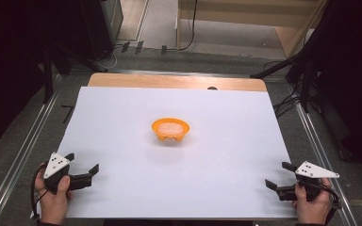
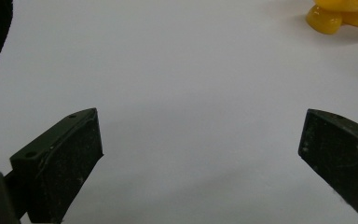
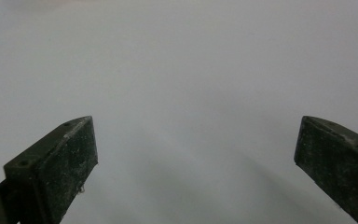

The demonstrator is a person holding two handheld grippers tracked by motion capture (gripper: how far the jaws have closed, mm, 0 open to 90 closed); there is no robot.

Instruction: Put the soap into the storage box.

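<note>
White sheeting covers the bench (image 1: 122,188) from edge to edge, with dark floor and stands behind it at the top of the frame.

At the lower left of the high view, the left claw (image 1: 81,167) sits low over the sheet with its jaws spread wide and nothing between them; the left gripper view confirms the gap, bare white showing between the two black pads. At the lower right, the right claw (image 1: 279,175) is likewise spread and empty — its own view looks along the jaws at plain white surface.

Outward from both, well apart from either, the orange bowl (image 1: 170,130) stands upright at the centre of the frame on small stubby feet, with something pale inside that is too blurred to name. In the left gripper view its feet peek in at the upper right (image 2: 340,16).

The step in hand looks like an approach to that bowl. To do it well, keep the jaws wide while travelling, come in level with the rim rather than from above, and straddle one wall of the bowl — closing gently, since a light footed bowl could tip or skid if nudged sideways.
</note>
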